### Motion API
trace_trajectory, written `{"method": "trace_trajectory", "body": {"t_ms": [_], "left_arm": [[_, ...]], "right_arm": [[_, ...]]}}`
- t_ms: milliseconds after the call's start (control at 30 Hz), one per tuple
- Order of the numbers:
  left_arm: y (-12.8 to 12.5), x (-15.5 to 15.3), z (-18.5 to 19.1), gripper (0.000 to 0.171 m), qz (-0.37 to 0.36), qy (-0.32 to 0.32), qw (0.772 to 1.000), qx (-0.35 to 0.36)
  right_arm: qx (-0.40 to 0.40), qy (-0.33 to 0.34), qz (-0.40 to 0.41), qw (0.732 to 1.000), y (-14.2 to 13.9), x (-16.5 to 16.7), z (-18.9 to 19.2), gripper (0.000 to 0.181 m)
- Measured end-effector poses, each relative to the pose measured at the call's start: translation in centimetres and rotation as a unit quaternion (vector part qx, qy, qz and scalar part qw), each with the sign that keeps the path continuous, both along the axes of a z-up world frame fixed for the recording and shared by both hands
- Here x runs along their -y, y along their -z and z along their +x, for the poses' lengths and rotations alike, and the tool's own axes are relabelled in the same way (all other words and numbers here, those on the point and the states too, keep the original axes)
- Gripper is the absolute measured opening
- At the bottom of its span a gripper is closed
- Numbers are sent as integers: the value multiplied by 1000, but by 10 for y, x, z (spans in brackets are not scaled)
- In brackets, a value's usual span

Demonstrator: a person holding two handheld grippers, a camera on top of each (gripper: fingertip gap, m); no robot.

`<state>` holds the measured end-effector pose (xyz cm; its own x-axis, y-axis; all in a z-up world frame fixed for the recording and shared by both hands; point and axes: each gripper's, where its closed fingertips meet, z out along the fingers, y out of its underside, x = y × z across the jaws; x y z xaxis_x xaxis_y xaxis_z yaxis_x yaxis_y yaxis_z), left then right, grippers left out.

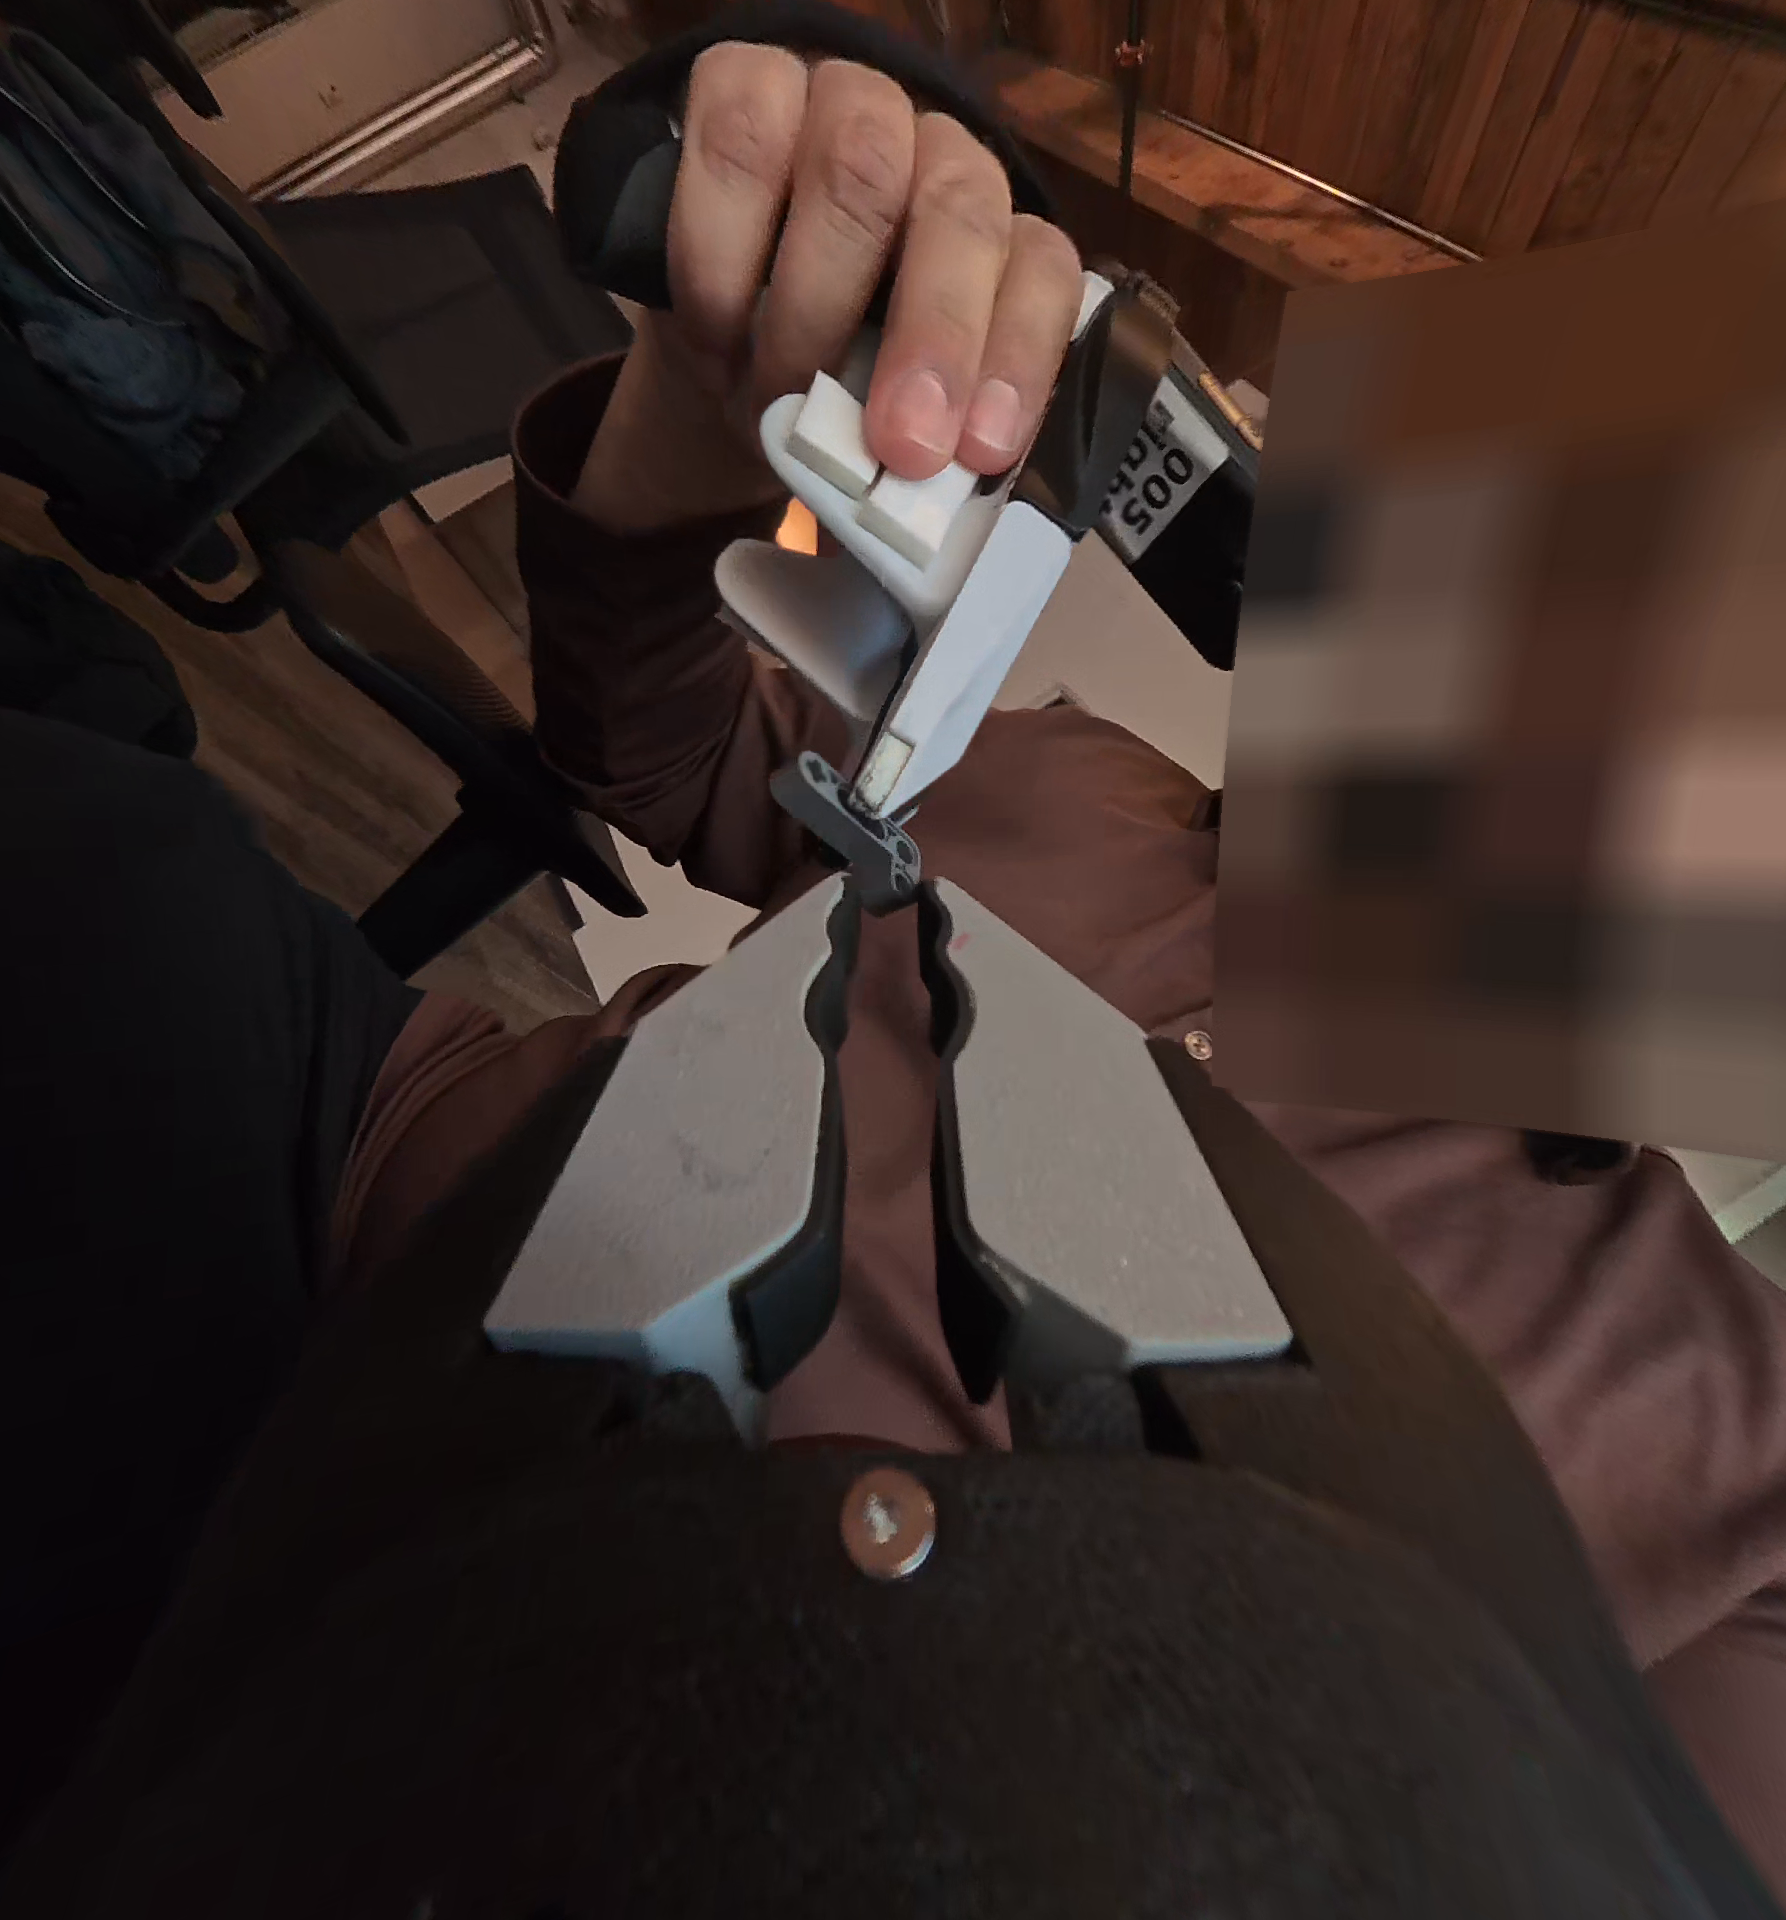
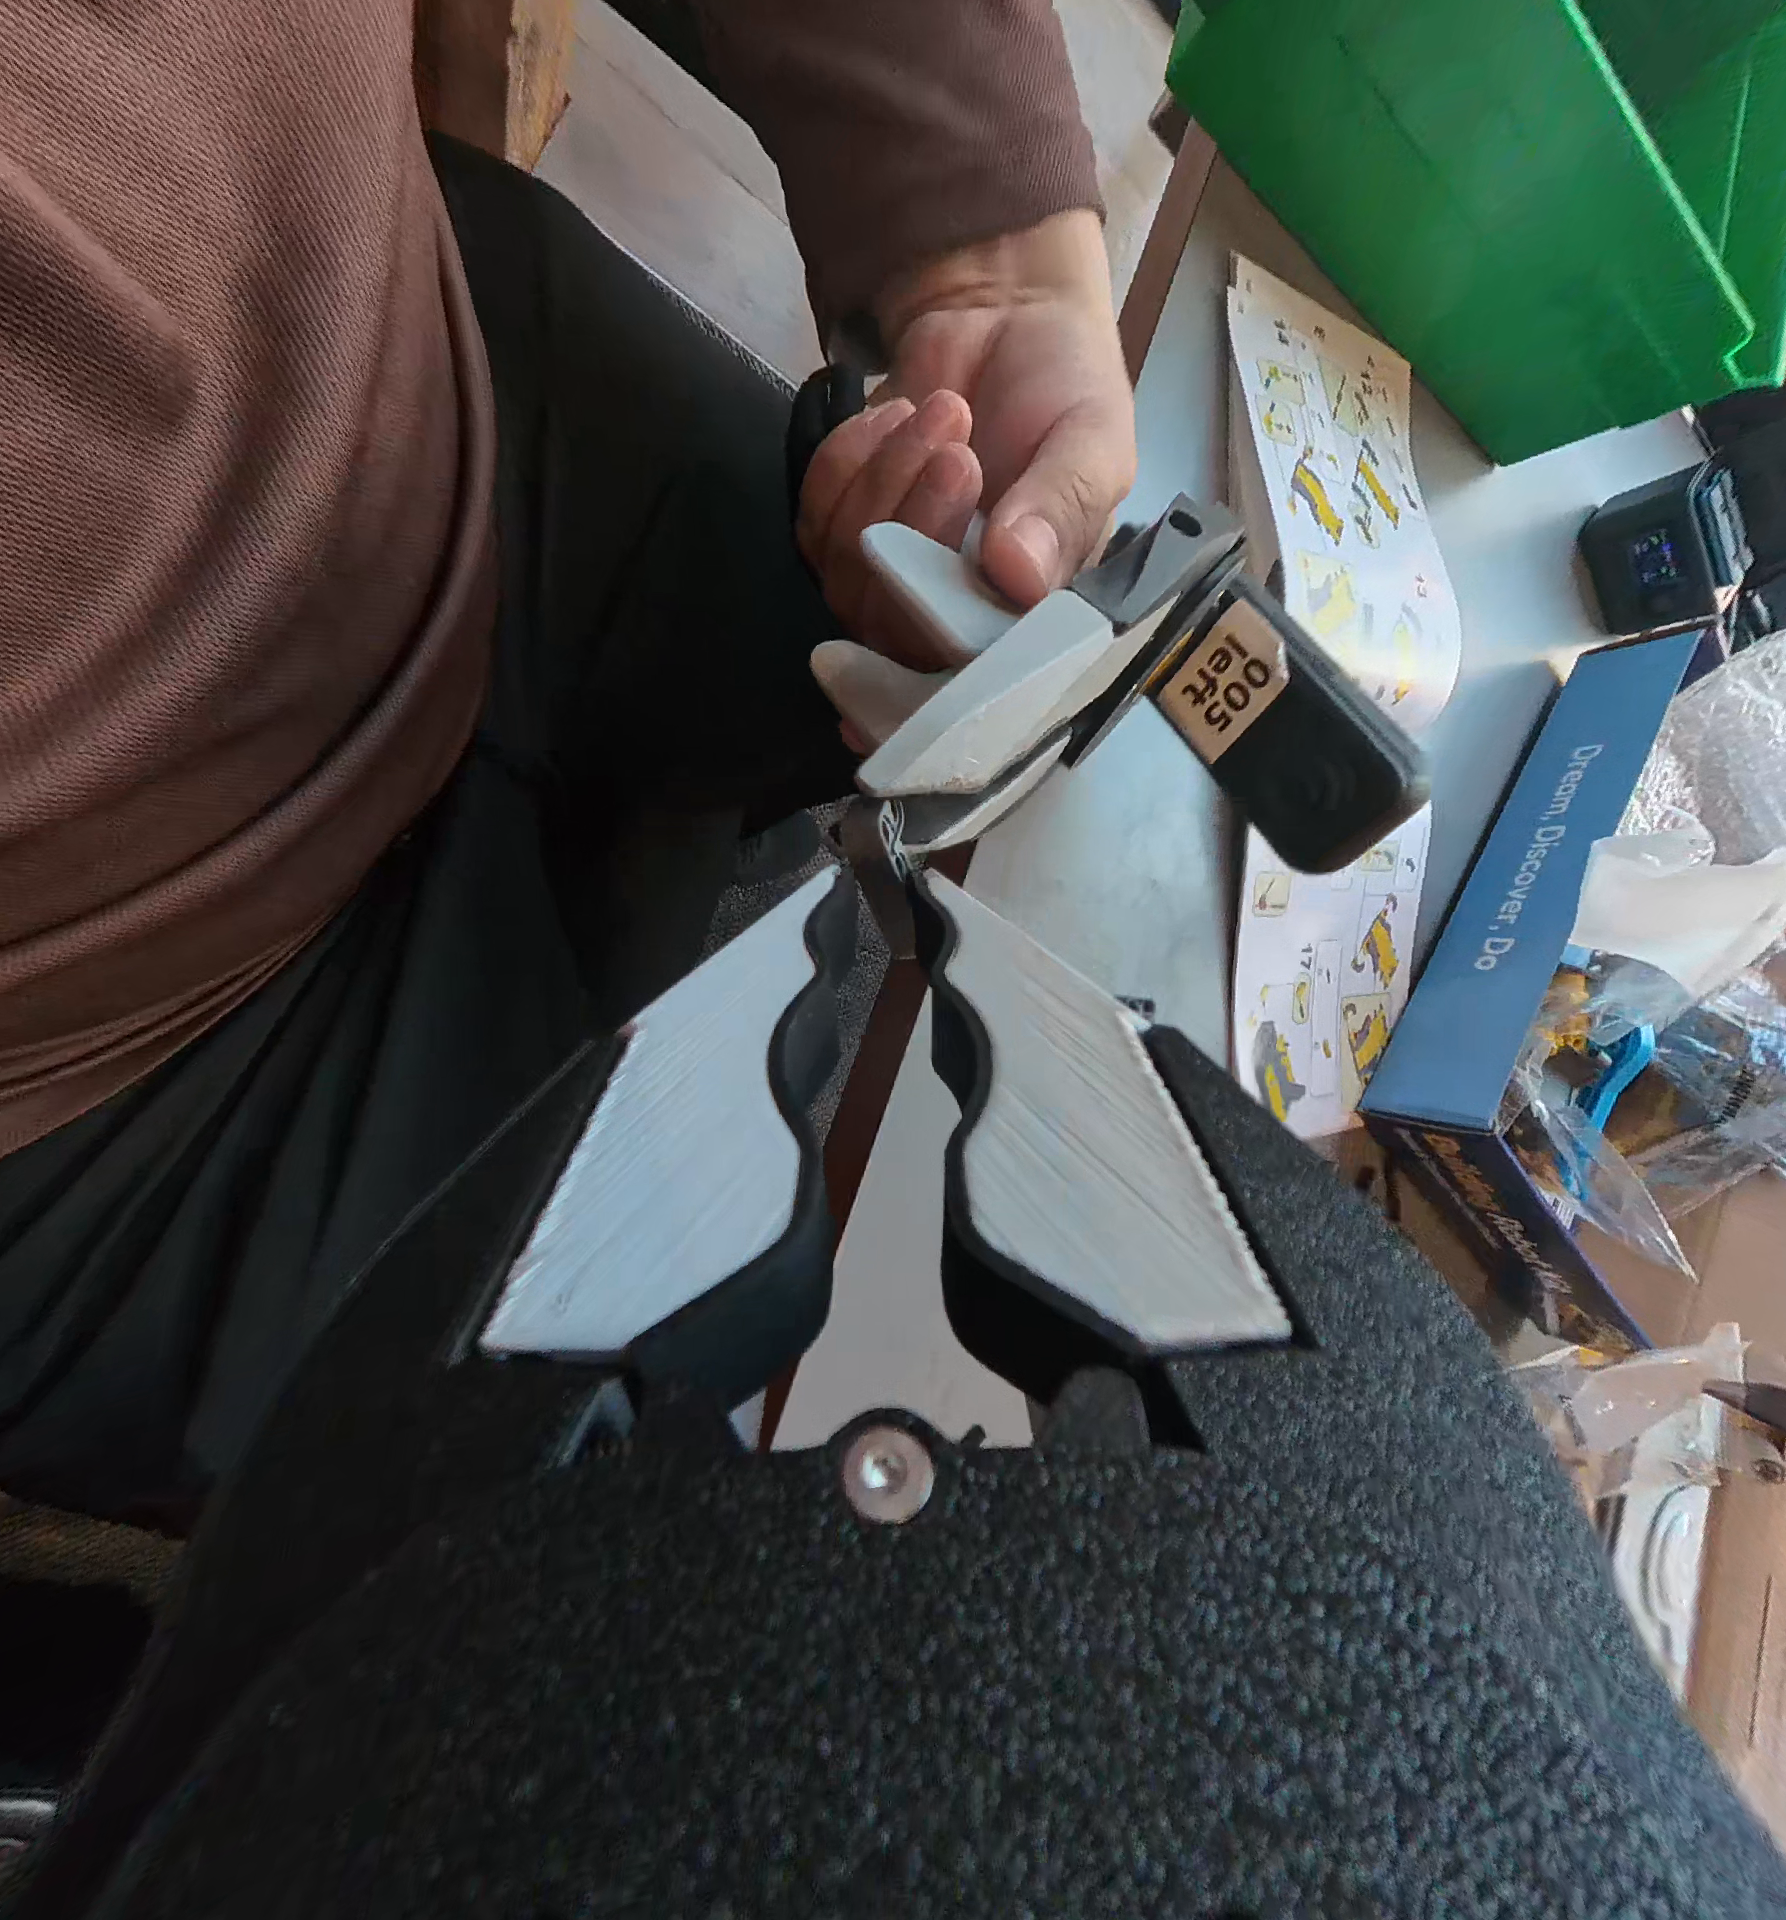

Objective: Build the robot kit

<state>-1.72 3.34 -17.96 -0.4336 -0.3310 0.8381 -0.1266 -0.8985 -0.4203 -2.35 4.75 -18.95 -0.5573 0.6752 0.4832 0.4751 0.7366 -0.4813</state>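
A small dark grey toy-building beam with holes [image 1: 894, 847] is held in the air between both grippers, in front of a person in a brown shirt. My left gripper [image 1: 889, 896] is shut on its near end. My right gripper [image 1: 873, 795] comes down from above in a hand and is shut on its other end. In the right wrist view my right gripper [image 2: 887, 883] pinches the same beam [image 2: 873, 852], seen edge-on as a dark strip. The left gripper [image 2: 910, 821], held in a hand, grips it from above.
A white table [image 2: 1107, 894] lies to the right with a printed building instruction sheet [image 2: 1325, 499], a blue box [image 2: 1491, 935], plastic bags of parts [image 2: 1699, 1018], a small black camera [image 2: 1678, 540] and a green bag [image 2: 1491, 208]. A dark office chair [image 1: 401, 312] stands behind. The tips of both grippers are at nearly the same place.
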Motion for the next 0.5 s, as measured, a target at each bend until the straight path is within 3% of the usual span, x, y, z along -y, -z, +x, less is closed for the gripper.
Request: {"method": "trace_trajectory", "body": {"t_ms": [167, 333, 400, 500], "left_arm": [[24, -11, 1, 5, 53, -45, 993, -95], [41, -21, -4, 7, 143, -93, 965, -198], [60, -34, -12, 14, 208, -135, 924, -291], [74, -63, -32, 16, 304, -214, 837, -401]], "right_arm": [[42, 33, -20, 998, 19, -14, 6, 6], [47, 72, -36, 996, 35, -36, 4, 7], [41, 91, -27, 995, 39, -47, 0, 6], [27, 131, -3, 991, 45, -65, -10, 8]]}}
